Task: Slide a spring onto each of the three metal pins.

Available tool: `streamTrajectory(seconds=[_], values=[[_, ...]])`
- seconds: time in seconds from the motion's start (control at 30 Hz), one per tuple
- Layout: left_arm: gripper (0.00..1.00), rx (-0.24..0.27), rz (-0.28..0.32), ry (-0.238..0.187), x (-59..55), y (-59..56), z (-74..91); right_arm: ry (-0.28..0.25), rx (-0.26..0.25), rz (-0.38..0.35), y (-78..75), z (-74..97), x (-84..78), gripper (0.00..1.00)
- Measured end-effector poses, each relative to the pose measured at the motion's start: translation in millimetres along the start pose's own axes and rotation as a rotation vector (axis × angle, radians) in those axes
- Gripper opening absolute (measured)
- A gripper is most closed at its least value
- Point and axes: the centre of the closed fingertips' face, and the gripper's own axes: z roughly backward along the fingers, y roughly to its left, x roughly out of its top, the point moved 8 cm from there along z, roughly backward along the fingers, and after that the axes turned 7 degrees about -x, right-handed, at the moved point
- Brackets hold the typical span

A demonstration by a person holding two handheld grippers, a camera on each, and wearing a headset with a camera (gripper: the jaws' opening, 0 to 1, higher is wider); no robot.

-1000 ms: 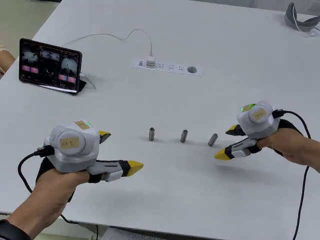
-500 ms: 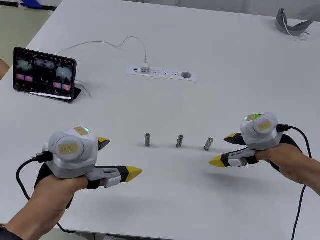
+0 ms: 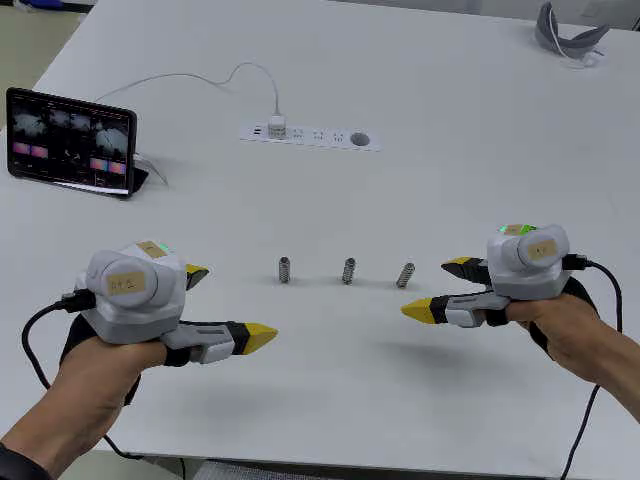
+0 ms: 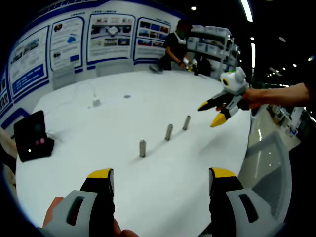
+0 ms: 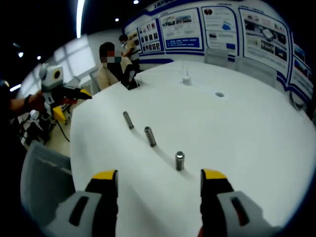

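Three small metal pins stand in a row mid-table, left pin [image 3: 285, 269], middle pin [image 3: 348, 271] and right pin [image 3: 406, 275]. Coils seem to wrap them, and the right one leans a little. My left gripper [image 3: 228, 303] hovers open and holds nothing, left of the row. My right gripper [image 3: 435, 287] is open too, just right of the right pin. The left gripper view looks along the row from the nearest pin [image 4: 142, 148], with the right gripper [image 4: 211, 114] beyond. In the right gripper view the nearest pin [image 5: 179, 160] stands ahead of the jaws.
A tablet [image 3: 70, 140] stands at the far left of the white table [image 3: 330, 400]. A power strip [image 3: 310, 135] with a white plug and cable lies behind the row. A grey item [image 3: 565, 28] rests at the far right corner. A person [image 4: 177, 44] stands beyond the table.
The head camera has shifted, so the whole scene sits slightly lower and left. Both grippers stay open at about the same places beside the row. The pins have not moved.
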Motion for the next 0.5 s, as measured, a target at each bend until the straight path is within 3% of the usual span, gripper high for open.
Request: streamTrajectory(seconds=[0.07, 0.5], values=[[0.82, 0.002, 0.002, 0.007, 0.1, 0.6, -1.0, -0.026, -0.008, -0.029, 2.3, 5.1, -0.3, 0.71], [0.84, -0.022, -0.004, 0.004, 7.2, -6.4, -6.2, -0.049, -0.025, -0.059, 22.0, 22.6, -7.4, 0.75]])
